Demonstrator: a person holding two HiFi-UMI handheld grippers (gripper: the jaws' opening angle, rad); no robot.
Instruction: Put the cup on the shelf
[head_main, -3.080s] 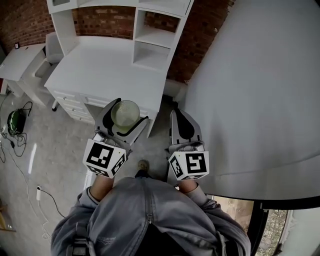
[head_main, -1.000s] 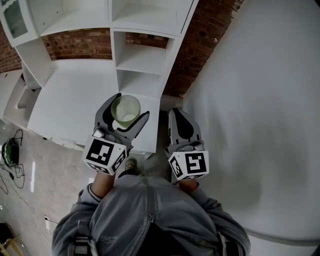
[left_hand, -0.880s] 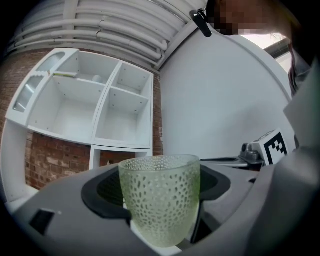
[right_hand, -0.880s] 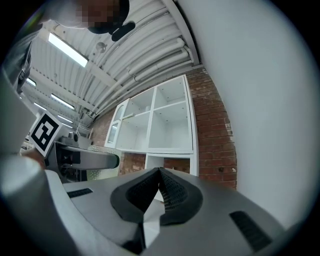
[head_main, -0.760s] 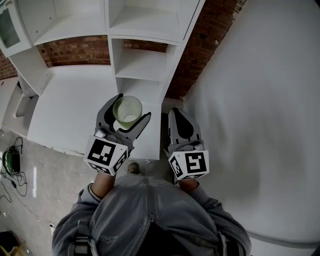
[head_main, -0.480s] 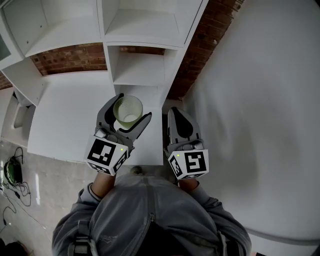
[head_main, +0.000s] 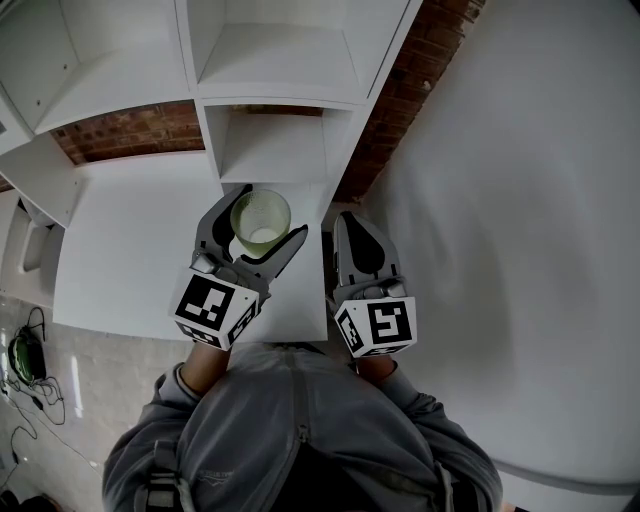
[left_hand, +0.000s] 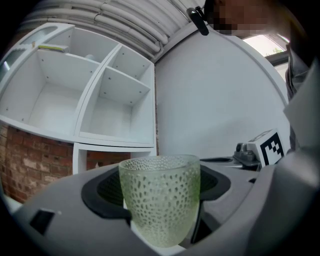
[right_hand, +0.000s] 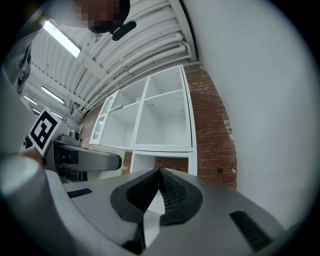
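Observation:
A pale green dimpled glass cup (head_main: 260, 221) (left_hand: 160, 200) stands upright between the jaws of my left gripper (head_main: 252, 226) (left_hand: 159, 196), which is shut on it. I hold it over the white desk (head_main: 140, 250), just in front of the white shelf unit (head_main: 270, 150) (left_hand: 115, 100) and its low open compartment. My right gripper (head_main: 357, 230) (right_hand: 159, 175) hangs beside the left one, to its right, jaws shut together with nothing in them. The shelf unit (right_hand: 160, 120) also shows in the right gripper view, its cubbies bare.
A red brick wall (head_main: 130, 130) runs behind the desk and shelves. A large white wall (head_main: 520, 220) fills the right side. Grey floor with a green object and cables (head_main: 25, 355) lies at lower left. The person's grey sleeves (head_main: 290, 440) are below.
The desk and shelf unit have slid nearer and lower in the head view as I stepped closer. Both grippers keep their pose; the cup stays held.

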